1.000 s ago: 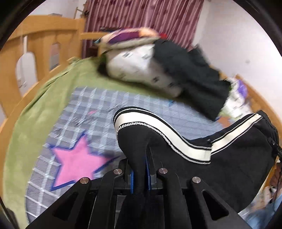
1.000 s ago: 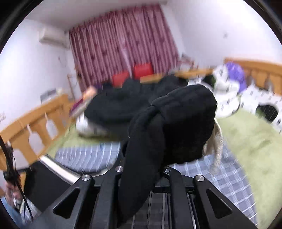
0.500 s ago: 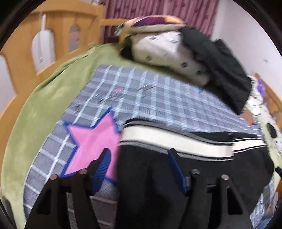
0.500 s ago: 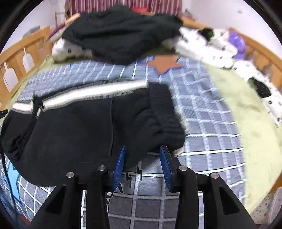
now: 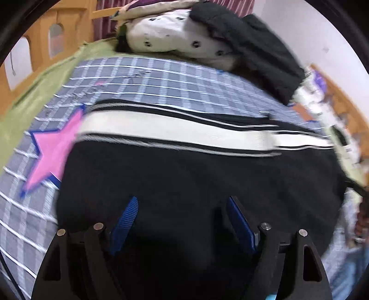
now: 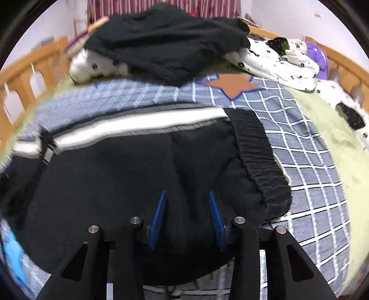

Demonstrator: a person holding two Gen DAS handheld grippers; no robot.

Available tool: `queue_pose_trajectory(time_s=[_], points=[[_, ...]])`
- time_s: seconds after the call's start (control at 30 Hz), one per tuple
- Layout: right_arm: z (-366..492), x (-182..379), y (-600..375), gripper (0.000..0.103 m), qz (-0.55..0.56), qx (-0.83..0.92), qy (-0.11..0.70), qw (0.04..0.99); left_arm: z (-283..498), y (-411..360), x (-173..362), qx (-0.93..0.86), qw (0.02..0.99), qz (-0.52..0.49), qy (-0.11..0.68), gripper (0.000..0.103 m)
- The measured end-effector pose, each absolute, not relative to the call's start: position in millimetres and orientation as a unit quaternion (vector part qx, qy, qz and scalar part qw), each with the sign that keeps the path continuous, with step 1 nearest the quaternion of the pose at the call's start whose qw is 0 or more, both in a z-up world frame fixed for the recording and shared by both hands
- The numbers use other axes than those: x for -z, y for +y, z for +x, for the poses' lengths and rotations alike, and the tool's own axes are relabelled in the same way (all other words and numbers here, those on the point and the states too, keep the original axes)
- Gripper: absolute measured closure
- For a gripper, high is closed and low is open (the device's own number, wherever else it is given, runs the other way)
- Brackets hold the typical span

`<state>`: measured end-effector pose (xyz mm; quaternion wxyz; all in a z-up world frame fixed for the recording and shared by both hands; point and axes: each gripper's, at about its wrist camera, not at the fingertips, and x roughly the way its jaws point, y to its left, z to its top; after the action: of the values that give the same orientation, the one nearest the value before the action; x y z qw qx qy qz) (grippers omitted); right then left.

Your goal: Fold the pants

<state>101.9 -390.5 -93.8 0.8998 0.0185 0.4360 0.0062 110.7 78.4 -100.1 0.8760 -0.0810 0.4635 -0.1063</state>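
Left tongs: released, blue pads spread over black fabric.
Right tongs: released, nothing gripped.
Black trousers with white side stripe: lying folded on grey checked blanket.
Blanket: spread over green bed cover.

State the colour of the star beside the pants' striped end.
Pink star, blue-edged; clearest in left wrist view.

A bedroom in a home: a bed with a wooden rail, spread with a checked blanket bearing a pink star, piled pillows and dark clothes, maroon curtains against white walls.
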Motion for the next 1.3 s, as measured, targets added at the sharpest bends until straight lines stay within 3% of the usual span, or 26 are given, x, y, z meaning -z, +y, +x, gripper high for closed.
queue_pose_trajectory(time_s=[0.17,0.37,0.47,0.6,0.73,1.03,1.3], points=[[97.5,76.7,-389.4,0.062,0.101,-0.006,0.420,0.902,70.6,20.7,107.9,0.171,0.870,-0.067,0.457,0.027],[90.3,67.1,-356.2,0.062,0.064,-0.021,0.413,0.908,34.0,-26.6,104.5,0.168,0.888,-0.019,0.427,0.032],[77.6,59.9,-345.5,0.061,0.059,-0.037,0.407,0.911,31.0,-5.8,90.5,0.183,0.881,-0.068,0.431,0.032],[64.6,47.2,-333.7,0.049,0.051,-0.039,0.384,0.921,5.5,37.7,65.0,0.121,0.913,-0.093,0.378,0.030],[62.8,45.9,-324.3,0.048,0.062,-0.050,0.384,0.920,-10.5,98.1,57.4,0.044,0.925,-0.109,0.362,0.030],[70.0,71.4,-292.3,0.052,0.055,-0.049,0.415,0.907,-17.3,189.3,115.8,0.001,0.875,-0.227,0.427,0.032],[72.5,117.0,-244.5,0.053,0.019,-0.060,0.470,0.880,-16.5,207.5,127.9,0.076,0.862,-0.299,0.402,0.032]])
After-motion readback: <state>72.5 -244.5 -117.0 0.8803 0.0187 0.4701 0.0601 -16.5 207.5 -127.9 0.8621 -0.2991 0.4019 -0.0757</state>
